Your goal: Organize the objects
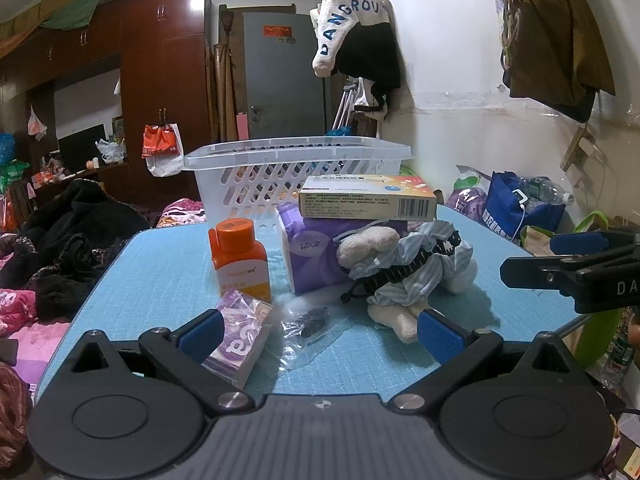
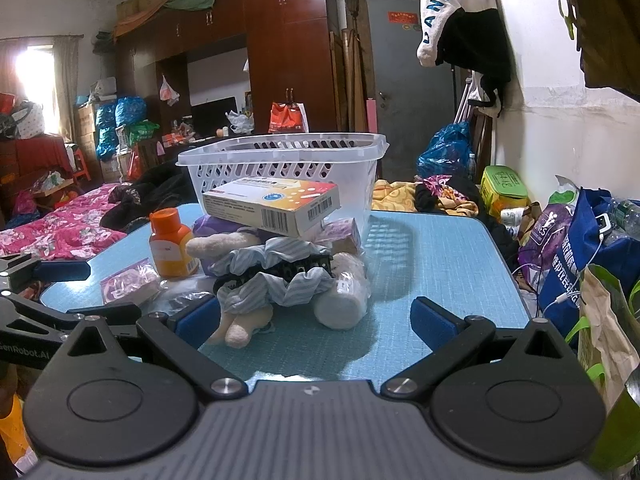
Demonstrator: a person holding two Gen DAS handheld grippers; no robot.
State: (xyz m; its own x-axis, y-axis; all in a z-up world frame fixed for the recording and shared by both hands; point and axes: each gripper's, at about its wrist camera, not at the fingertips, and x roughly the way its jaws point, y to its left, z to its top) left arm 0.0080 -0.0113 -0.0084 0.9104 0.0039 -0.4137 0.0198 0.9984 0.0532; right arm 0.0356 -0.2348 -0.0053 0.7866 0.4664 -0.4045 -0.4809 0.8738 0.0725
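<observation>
Left gripper (image 1: 319,331), right gripper (image 2: 313,322): black linkage arms, blue finger pads (image 1: 439,336), silver pivot screws, grey housing.

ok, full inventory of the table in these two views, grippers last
basket: 1, clear white, far end of table
table: 1, blue top
medicine box: 1, tan and orange, atop tissue pack
tissue pack: 1, purple, mid table
bottle: 1, orange, left of tissue pack
small packet: 1, purple, near edge
plastic bag: 1, clear, dark item inside
scrunchie: 1, striped blue
hair claw: 1, black
left gripper: open
right gripper: open
</observation>
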